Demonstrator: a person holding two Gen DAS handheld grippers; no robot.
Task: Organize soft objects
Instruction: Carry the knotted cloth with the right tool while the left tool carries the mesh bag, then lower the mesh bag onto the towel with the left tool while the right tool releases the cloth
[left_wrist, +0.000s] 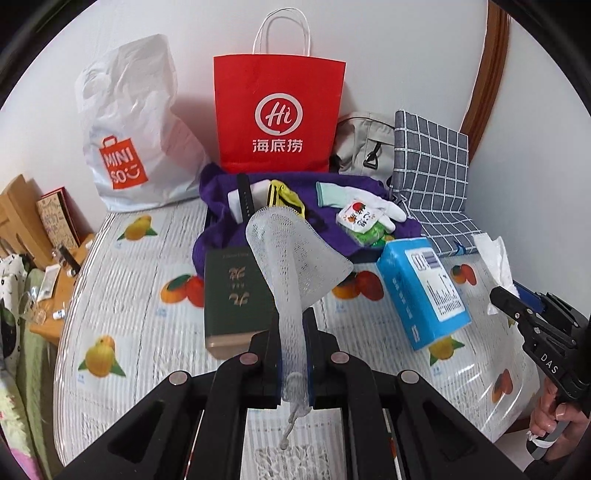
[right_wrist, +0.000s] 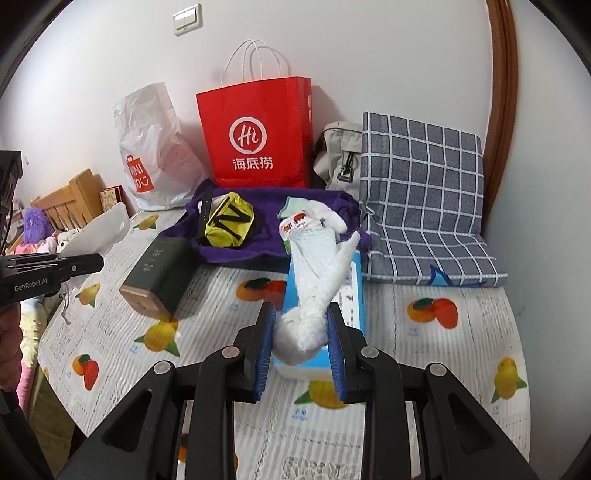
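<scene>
My left gripper is shut on a white mesh bag, which fans out above the table; it also shows in the right wrist view. My right gripper is shut on a crumpled white tissue, held above a blue tissue box. The right gripper shows at the right edge of the left wrist view. A purple towel lies at the back with a yellow pouch, a white glove and a small strawberry-print pack on it.
A dark green book lies left of the tissue box. A red paper bag, a white Miniso plastic bag, a grey bag and a grey checked cushion stand along the wall. The fruit-print table cover ends at left.
</scene>
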